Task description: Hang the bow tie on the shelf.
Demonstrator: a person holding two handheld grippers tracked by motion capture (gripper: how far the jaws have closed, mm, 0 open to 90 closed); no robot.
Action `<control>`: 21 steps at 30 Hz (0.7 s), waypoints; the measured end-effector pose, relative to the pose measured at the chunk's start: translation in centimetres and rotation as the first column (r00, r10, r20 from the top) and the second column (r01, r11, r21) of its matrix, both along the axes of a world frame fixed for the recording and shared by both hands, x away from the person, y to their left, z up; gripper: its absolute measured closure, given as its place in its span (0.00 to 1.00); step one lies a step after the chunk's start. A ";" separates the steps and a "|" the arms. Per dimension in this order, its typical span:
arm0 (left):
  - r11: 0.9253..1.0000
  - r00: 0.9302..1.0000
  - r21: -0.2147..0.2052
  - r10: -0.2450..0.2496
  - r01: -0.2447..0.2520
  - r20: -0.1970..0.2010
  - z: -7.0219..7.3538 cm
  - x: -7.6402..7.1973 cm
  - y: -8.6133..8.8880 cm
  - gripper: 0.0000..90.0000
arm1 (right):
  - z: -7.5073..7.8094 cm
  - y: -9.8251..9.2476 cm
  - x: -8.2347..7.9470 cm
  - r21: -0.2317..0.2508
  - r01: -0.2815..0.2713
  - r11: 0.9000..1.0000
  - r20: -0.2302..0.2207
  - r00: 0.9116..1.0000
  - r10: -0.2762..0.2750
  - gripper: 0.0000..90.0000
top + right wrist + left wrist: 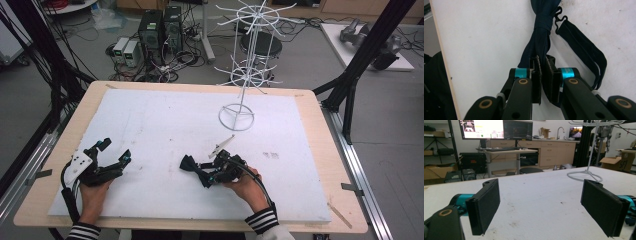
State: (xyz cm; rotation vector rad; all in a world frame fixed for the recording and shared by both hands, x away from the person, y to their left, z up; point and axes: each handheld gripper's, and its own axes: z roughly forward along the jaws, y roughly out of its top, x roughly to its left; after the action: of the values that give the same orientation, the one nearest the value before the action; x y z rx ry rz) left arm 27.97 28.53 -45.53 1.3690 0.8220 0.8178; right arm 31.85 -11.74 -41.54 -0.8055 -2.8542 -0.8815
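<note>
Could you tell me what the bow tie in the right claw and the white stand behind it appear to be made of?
Bow tie: dark woven fabric, probably satin-like, judging by soft folds and a faint sheen; its strap looks like flat textile.
White stand: thin wire, likely metal coated white, given the slim rigid rods and ring base.

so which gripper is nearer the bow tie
Right. The right gripper is shut on the bow tie; the left gripper rests open well off to its left, apart from it.

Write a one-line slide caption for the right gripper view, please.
Right gripper, jaws shut on one wing of a dark navy fabric bow tie lying on the white foam board.
</note>
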 end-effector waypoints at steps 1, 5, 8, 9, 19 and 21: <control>1.000 1.000 0.000 0.000 0.000 0.000 0.0 0.0 0.0 0.18 | 0.0 0.0 0.0 0.001 -0.003 1.000 0.002 1.000 0.003 0.95; 1.000 1.000 0.000 0.000 0.000 0.000 0.0 0.0 0.0 0.18 | 0.1 -0.1 0.0 0.012 -0.005 1.000 0.001 1.000 0.005 0.95; 1.000 1.000 0.001 0.000 0.000 0.000 0.0 0.0 0.0 0.18 | 0.3 -0.2 0.0 0.023 -0.002 1.000 0.013 1.000 0.002 0.95; 1.000 1.000 0.001 0.000 0.000 0.000 0.0 0.0 0.0 0.18 | 0.3 -0.2 -0.1 0.029 -0.002 1.000 0.012 1.000 0.002 0.95; 1.000 1.000 0.001 0.000 0.000 0.001 0.0 0.0 0.0 0.18 | 1.3 -1.0 -0.3 0.102 0.027 0.994 0.082 0.996 -0.035 0.95; 1.000 1.000 0.001 0.000 0.000 0.001 0.0 0.0 0.0 0.18 | 1.6 -1.2 -0.4 0.122 0.034 0.992 0.104 0.993 -0.047 0.95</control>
State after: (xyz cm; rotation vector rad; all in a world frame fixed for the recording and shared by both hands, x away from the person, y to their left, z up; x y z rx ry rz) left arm 27.96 28.52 -45.53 1.3693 0.8214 0.8191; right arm 31.47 -12.96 -39.98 -0.8303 -2.8494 -1.1225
